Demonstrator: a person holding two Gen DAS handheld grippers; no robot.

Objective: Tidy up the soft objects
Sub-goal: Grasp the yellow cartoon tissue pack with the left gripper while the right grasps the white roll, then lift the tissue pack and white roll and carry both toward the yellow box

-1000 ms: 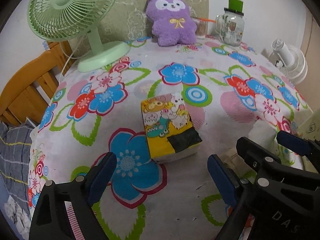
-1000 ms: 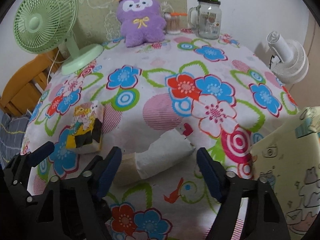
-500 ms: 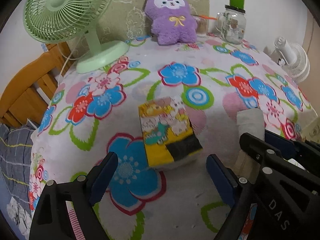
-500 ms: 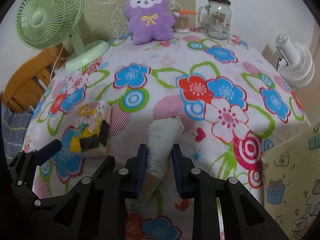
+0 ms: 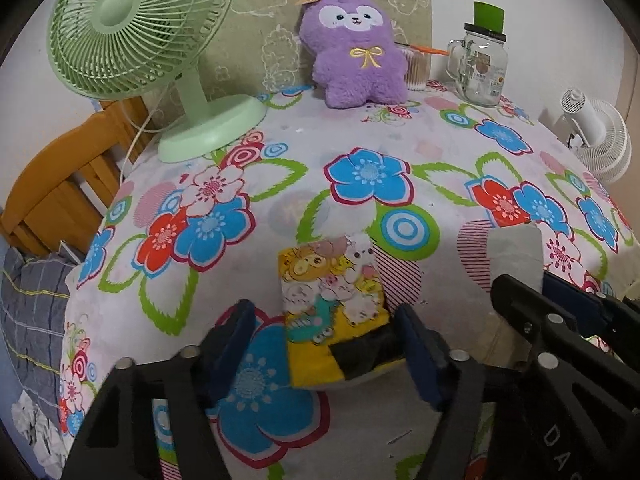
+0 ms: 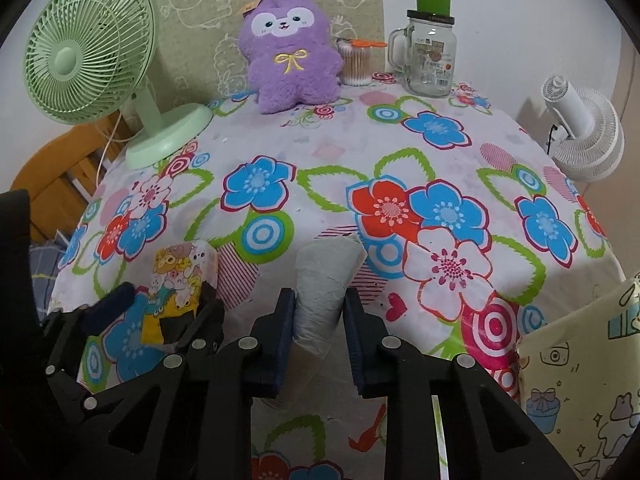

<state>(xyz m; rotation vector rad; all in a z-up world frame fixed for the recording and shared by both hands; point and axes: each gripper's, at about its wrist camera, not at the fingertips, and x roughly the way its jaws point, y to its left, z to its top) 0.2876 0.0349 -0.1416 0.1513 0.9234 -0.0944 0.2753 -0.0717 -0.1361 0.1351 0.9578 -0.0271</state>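
Observation:
A cartoon-printed yellow tissue pack (image 5: 334, 312) lies on the flowered tablecloth; it also shows in the right wrist view (image 6: 176, 284). My left gripper (image 5: 326, 346) is open, its jaws standing either side of the pack's near end. My right gripper (image 6: 320, 314) is shut on a white plastic-wrapped roll (image 6: 326, 284), which also shows in the left wrist view (image 5: 514, 254). A purple plush toy (image 5: 354, 50) sits upright at the table's back; it also shows in the right wrist view (image 6: 290, 54).
A green desk fan (image 5: 140, 40) stands back left. A glass mug jar (image 6: 430, 56) and a cotton swab box (image 6: 354, 64) stand at the back. A white fan (image 6: 584, 132) is beyond the right edge. A wooden chair (image 5: 60, 188) is left. A cartoon bag (image 6: 580, 392) is near right.
My right gripper closed on the white roll and turned it upright. My left gripper moved forward so its open jaws now straddle the tissue pack.

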